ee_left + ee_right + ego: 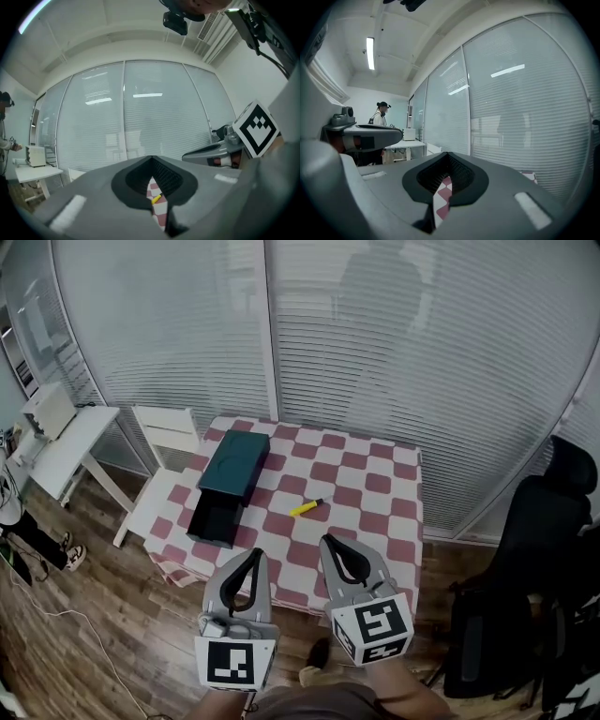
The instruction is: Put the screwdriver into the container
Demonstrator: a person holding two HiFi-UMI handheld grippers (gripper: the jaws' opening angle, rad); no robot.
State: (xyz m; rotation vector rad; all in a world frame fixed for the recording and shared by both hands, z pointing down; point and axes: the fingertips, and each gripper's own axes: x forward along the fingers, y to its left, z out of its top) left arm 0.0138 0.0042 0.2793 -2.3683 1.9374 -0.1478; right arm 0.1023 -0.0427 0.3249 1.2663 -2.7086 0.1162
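Screwdriver (156,198) partly behind left gripper (152,159)

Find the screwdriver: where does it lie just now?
In the head view, the screwdriver lies on the checked table, near its middle, just right of the container and apart from it.

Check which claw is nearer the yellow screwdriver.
Right. In the head view the right claw hangs just short of the screwdriver; the left claw is farther off, down-left of it.
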